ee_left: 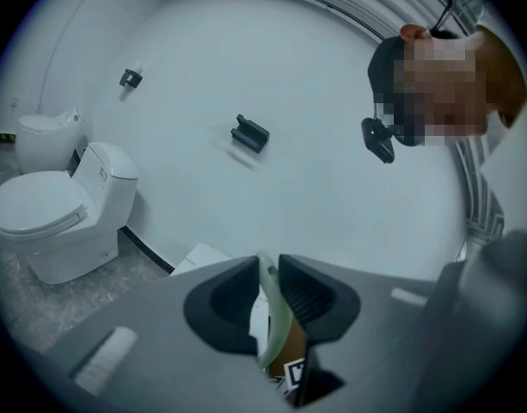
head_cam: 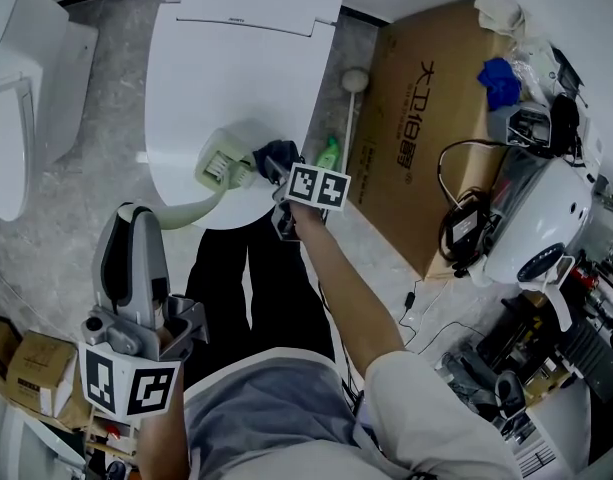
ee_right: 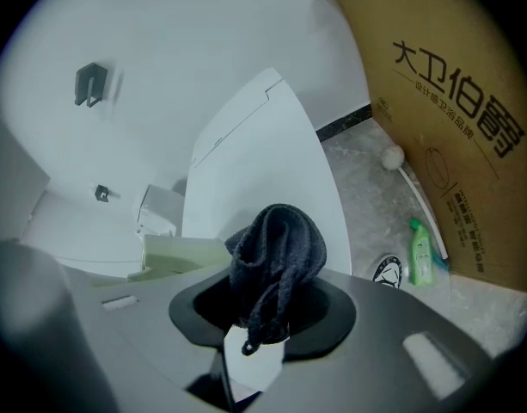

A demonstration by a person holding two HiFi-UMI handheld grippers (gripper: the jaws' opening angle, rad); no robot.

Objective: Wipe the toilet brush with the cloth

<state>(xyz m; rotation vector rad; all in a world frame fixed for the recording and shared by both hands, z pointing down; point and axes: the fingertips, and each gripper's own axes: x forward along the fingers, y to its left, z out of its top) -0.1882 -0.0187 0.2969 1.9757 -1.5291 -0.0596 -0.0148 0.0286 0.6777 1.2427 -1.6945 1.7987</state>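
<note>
The pale green toilet brush has its head (head_cam: 223, 158) over the closed white toilet lid (head_cam: 236, 58), and its handle (head_cam: 181, 214) curves down and left. My left gripper (head_cam: 138, 218) is shut on that handle (ee_left: 269, 312), which stands between its jaws. My right gripper (head_cam: 273, 171) is shut on a dark blue cloth (head_cam: 276, 154), held against the right side of the brush head. In the right gripper view the bunched cloth (ee_right: 276, 252) fills the gripper (ee_right: 267, 304) and hides its pads, with the brush head (ee_right: 179, 255) just to its left.
A large cardboard box (head_cam: 431, 118) lies right of the toilet. A green bottle (head_cam: 329, 154) and a white long-handled brush (head_cam: 353, 83) lie between them. A second toilet (head_cam: 26, 98) stands at the left, small boxes (head_cam: 31, 368) at the lower left, cluttered gear (head_cam: 536, 218) at the right.
</note>
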